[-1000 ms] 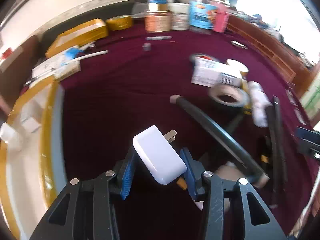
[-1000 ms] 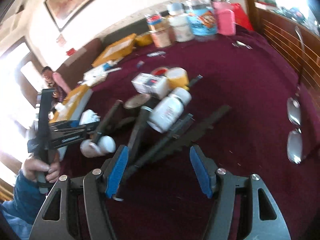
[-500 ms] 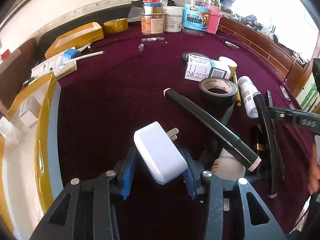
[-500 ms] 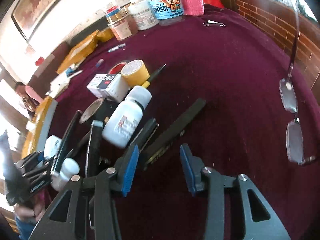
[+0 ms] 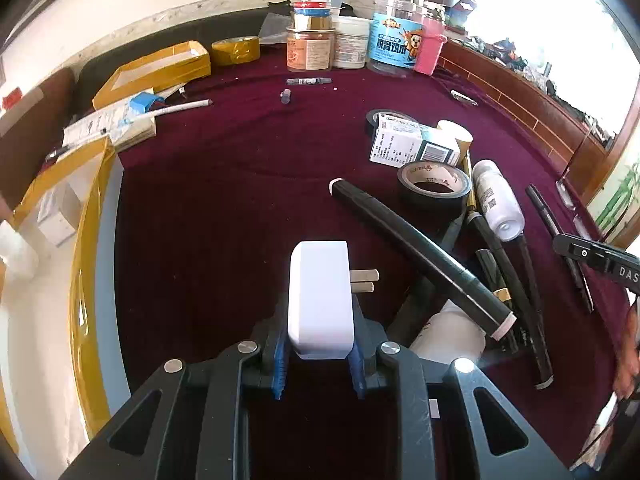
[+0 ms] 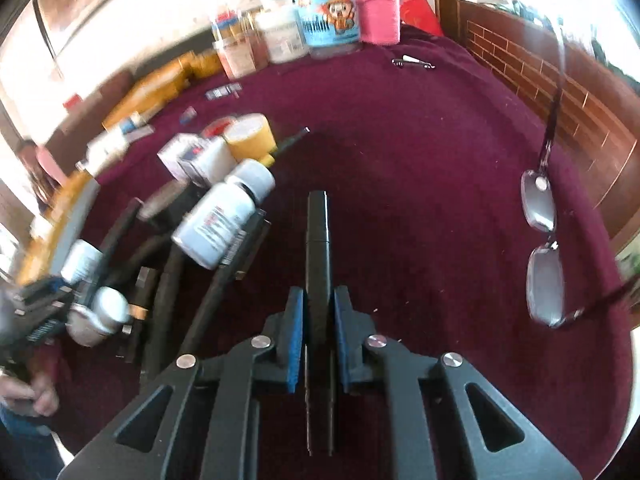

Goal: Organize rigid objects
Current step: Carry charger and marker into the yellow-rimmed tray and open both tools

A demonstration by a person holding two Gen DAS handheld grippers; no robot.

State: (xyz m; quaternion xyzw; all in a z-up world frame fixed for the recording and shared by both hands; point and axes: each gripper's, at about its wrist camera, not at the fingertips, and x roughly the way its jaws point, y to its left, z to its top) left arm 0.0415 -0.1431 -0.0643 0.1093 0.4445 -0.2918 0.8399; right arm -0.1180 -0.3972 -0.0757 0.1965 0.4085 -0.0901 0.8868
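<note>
A white plug adapter [image 5: 320,296], prongs pointing right, stands upright between the blue pads of my left gripper [image 5: 319,316]. Its jaws are closing and the pads press on the adapter's sides, above the maroon cloth. In the right wrist view my right gripper [image 6: 319,296] is closing on a black pen [image 6: 318,232], which runs straight ahead between the pads and is pinched by them. To the pen's left lies a pile of black pens and sticks [image 6: 168,280] with a white bottle [image 6: 222,220] on top.
A yellow-edged tray [image 5: 86,240] lies at the left. A black tape roll [image 5: 434,184], a small carton [image 5: 412,146] and a long black stick [image 5: 416,252] lie to the right. Jars [image 5: 392,40] line the back edge. Eyeglasses [image 6: 542,248] rest near the right rim.
The adapter turned from tilted to upright as the left jaws narrowed on it. The right jaws went from wide open over the pile to pinching one black pen.
</note>
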